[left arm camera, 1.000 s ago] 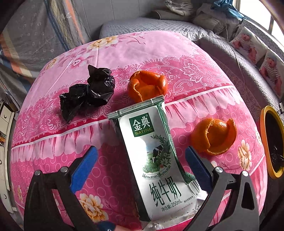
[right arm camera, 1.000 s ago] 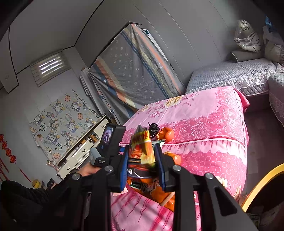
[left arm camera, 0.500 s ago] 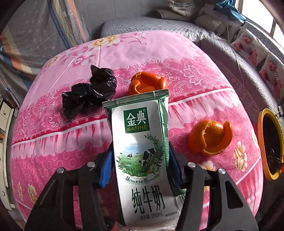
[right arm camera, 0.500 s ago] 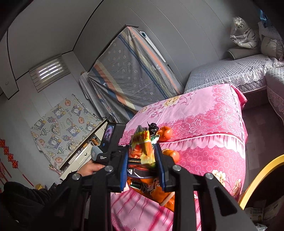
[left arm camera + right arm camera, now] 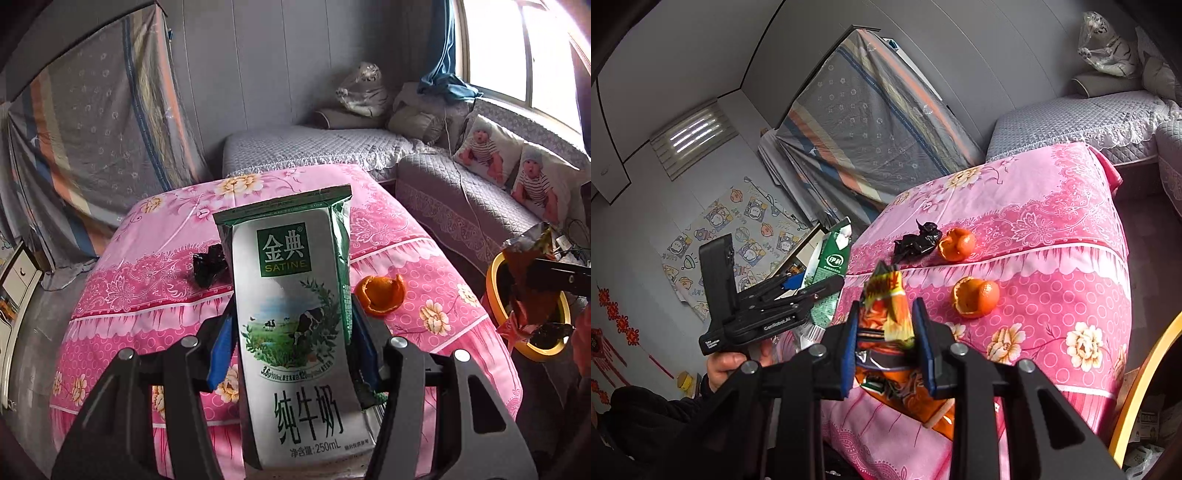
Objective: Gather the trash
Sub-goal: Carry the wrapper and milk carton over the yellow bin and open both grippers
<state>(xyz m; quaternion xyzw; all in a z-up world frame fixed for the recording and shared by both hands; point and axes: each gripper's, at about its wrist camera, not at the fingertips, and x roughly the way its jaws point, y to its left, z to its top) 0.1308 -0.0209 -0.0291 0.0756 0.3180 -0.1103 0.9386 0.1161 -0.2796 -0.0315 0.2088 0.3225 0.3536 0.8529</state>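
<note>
- Since a second ago, left gripper (image 5: 291, 354) has closed from wide open onto the milk carton (image 5: 295, 325) and lifted it off the pink tablecloth (image 5: 147, 258).
- Right gripper (image 5: 886, 343): nearly closed, pinching an orange snack wrapper (image 5: 886, 310).
- On the cloth: two orange peels (image 5: 975, 297) (image 5: 956, 243), black bag (image 5: 916, 242).
- Yellow-rimmed bin (image 5: 496, 280) beside the table.

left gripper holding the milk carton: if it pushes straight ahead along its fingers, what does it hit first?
Probably the pink tablecloth: the left gripper, shut on the milk carton, points slightly down over the table top. The black bag sits just left of that line; depth is unclear.
</note>
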